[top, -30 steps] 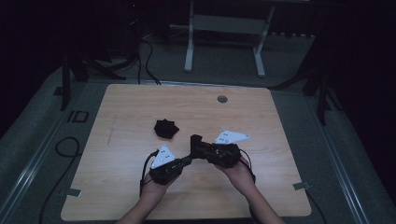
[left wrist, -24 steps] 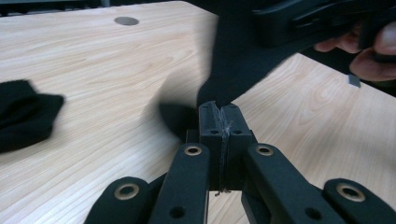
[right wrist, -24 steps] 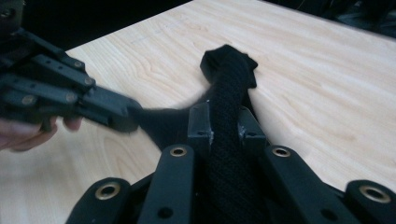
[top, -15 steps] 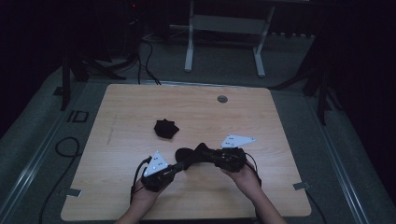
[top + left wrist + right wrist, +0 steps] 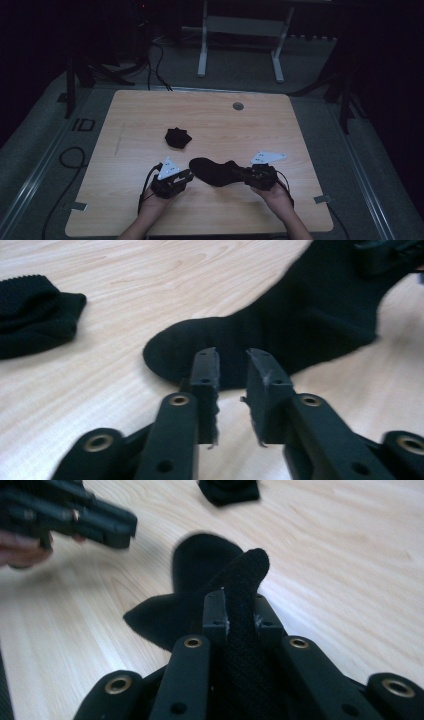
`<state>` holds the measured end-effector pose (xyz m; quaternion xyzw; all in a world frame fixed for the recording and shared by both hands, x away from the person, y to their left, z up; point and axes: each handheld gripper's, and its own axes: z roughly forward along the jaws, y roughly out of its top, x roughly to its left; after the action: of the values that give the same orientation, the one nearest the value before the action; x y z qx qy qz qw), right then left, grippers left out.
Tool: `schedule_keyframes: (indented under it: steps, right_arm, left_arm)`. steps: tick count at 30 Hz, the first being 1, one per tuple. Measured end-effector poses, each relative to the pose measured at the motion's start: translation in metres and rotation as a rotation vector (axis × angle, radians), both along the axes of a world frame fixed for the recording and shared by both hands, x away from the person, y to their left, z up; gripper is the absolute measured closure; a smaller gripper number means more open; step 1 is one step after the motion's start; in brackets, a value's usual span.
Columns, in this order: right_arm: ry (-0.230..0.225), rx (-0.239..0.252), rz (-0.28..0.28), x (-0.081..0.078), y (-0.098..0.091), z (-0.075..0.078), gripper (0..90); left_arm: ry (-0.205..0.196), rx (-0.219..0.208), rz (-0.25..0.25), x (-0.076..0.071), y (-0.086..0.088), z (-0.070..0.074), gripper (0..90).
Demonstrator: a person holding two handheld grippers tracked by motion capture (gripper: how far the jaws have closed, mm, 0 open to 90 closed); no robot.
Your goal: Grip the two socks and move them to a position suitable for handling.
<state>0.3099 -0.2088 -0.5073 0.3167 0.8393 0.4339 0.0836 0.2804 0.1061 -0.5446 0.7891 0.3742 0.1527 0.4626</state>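
Right gripper [image 5: 240, 617] clenched on the cuff end of a limp black knitted sock [image 5: 215, 171], a fold of fabric poking up between the jaws; left gripper [image 5: 232, 375] released, jaws parted just short of the toe. Sock laid flat on the pale wooden table [image 5: 210, 120], near the front edge between both grippers, second balled black sock [image 5: 177, 137] apart behind. Probably light, soft, floppy, best pinched at toe or cuff.

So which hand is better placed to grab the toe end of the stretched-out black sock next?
Left. The left gripper stands open with the flat black sock's rounded toe just beyond its jaws, while the right gripper is already clamped on the sock's cuff end.
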Motion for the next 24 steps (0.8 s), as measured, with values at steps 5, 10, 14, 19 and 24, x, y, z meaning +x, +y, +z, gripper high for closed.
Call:
schedule_keyframes:
  steps: [5, 10, 14, 19, 24]
  right_arm:
    - [0.031, -0.022, -0.028, 0.002, -0.013, -0.009, 81.1]
    - [0.051, -0.031, -0.042, 0.003, -0.020, -0.017, 81.0]
    - [0.073, -0.031, -0.059, 0.005, -0.028, -0.022, 80.5]
    - [0.085, -0.028, -0.098, 0.008, -0.043, -0.025, 76.5]
    - [0.096, -0.025, -0.128, 0.011, -0.052, -0.028, 70.1]
  left_arm:
    - [-0.011, 0.069, -0.046, 0.021, -0.018, -0.003, 87.9]
    - [0.032, 0.152, -0.053, 0.046, -0.034, -0.014, 89.8]
    - [0.064, 0.201, -0.048, 0.053, -0.038, -0.024, 89.9]
    - [0.078, 0.193, -0.053, 0.046, -0.030, -0.024, 89.9]
    - [0.080, 0.204, -0.066, 0.035, -0.026, -0.023, 89.9]
